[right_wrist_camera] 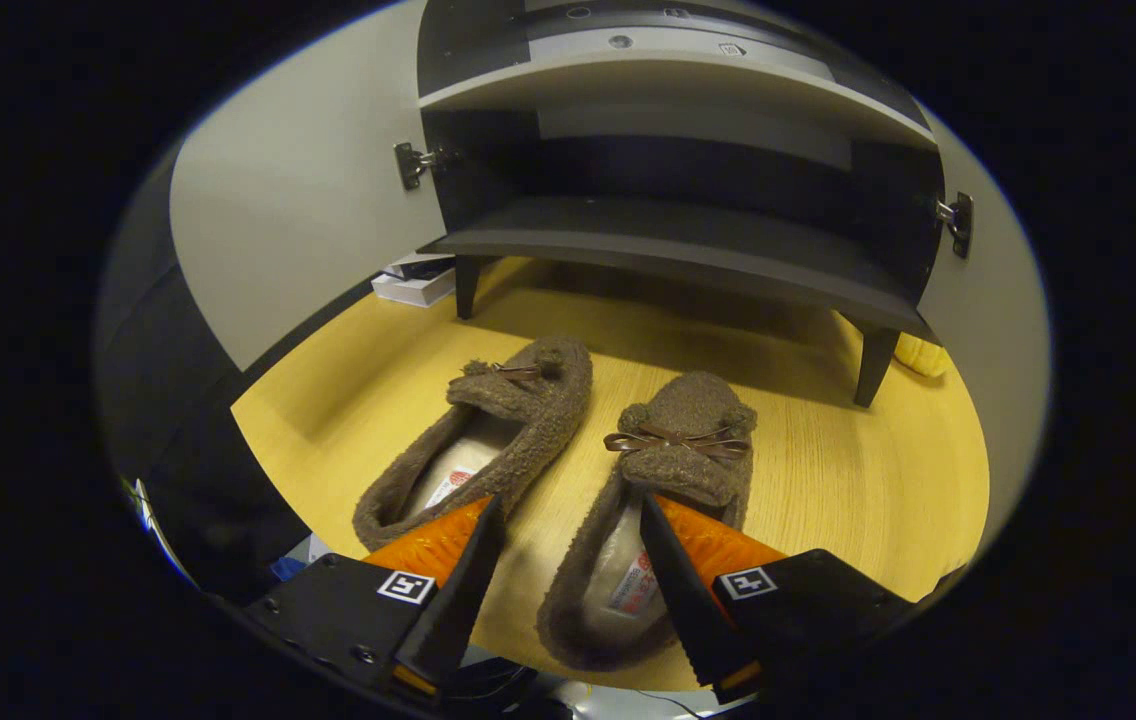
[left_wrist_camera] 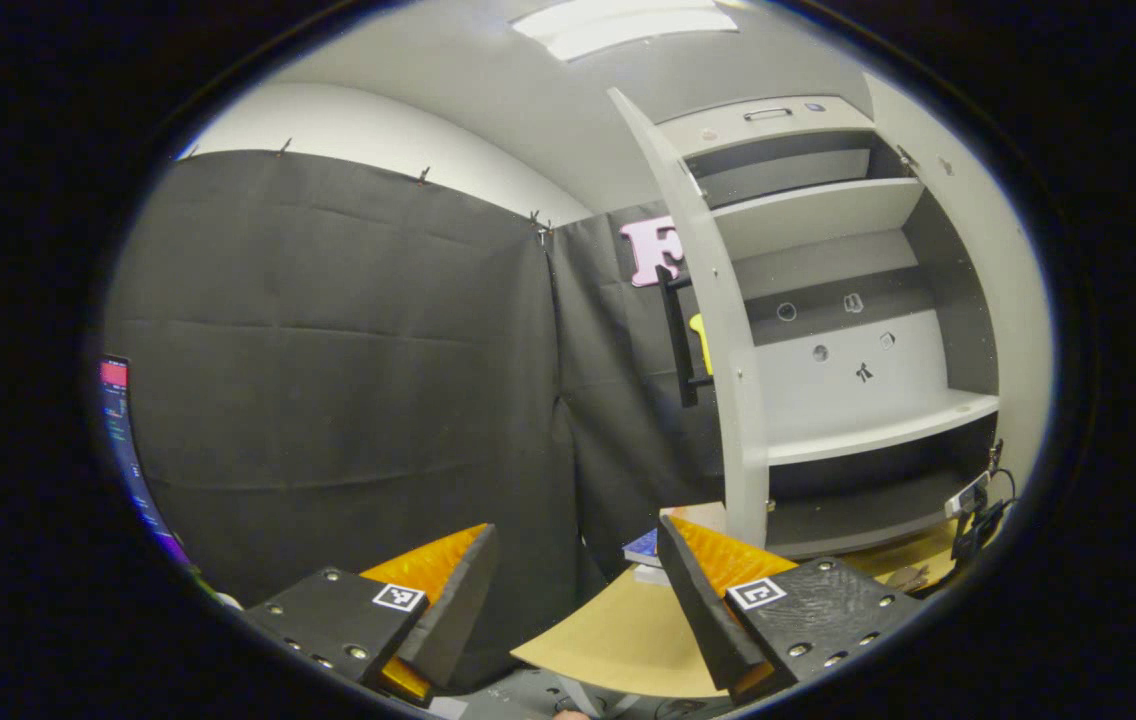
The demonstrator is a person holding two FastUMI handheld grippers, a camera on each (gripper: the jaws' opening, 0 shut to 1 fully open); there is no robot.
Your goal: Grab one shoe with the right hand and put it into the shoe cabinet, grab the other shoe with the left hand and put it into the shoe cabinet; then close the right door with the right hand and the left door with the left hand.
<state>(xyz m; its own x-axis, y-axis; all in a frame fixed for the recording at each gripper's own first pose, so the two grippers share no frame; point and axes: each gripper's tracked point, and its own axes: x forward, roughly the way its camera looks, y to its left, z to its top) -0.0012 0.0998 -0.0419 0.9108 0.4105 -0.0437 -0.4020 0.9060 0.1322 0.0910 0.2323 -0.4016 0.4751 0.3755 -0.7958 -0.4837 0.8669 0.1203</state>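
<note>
Right gripper view is showing the right gripper [right_wrist_camera: 568, 560] hanging with jaws spread over the near side wall of the right-hand fuzzy brown slipper with a thin bow [right_wrist_camera: 663, 480], probably lining up to pinch that wall; its twin, the left-hand fuzzy brown slipper [right_wrist_camera: 488, 440], is lying just beside it on the pale wooden floor [right_wrist_camera: 858, 470], both toes pointing at the open grey shoe cabinet [right_wrist_camera: 678, 240]. Insole labels are sitting too small to read. Left gripper view is showing the left gripper [left_wrist_camera: 578, 580] waiting with jaws apart and nothing between them, aimed past the cabinet's swung-open left door [left_wrist_camera: 728, 340].
</note>
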